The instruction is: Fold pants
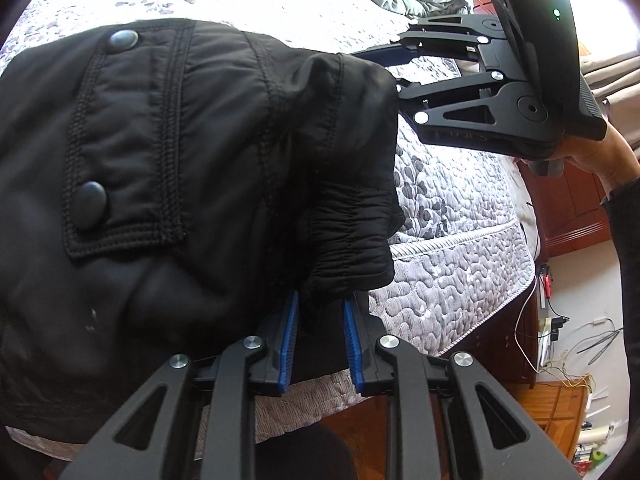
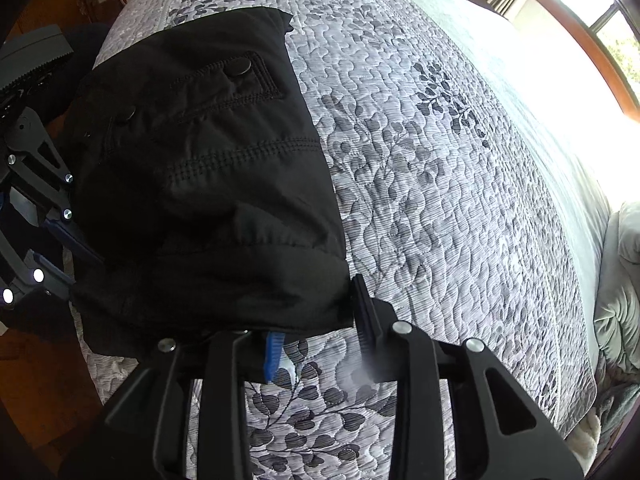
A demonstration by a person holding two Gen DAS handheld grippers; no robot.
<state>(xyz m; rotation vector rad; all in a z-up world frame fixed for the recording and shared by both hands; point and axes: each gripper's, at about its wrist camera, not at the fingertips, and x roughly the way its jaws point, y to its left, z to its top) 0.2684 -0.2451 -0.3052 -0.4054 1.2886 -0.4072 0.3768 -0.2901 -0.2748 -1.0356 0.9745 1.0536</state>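
Note:
Black pants point(image 1: 168, 168) with snap-button pocket flaps lie folded in a thick bundle on a grey quilted bed point(image 1: 452, 248). My left gripper point(image 1: 320, 312) has its blue-padded fingers around the elastic cuff end of the bundle, with a gap still between the pads. My right gripper point(image 2: 316, 320) is open at the bundle's near edge; the pants point(image 2: 208, 168) cover its left finger and its right finger stands beside the cloth. The right gripper also shows in the left wrist view point(image 1: 404, 64), its fingers hidden behind the pants. The left gripper shows at the left edge of the right wrist view point(image 2: 60, 236).
The quilt point(image 2: 440, 160) stretches far to the right of the pants. A rumpled grey blanket point(image 2: 620, 300) lies at the bed's far end. Wooden floor point(image 1: 560, 408) with cables and a wooden cabinet point(image 1: 572, 208) lie beside the bed. A window point(image 2: 616, 28) is bright at upper right.

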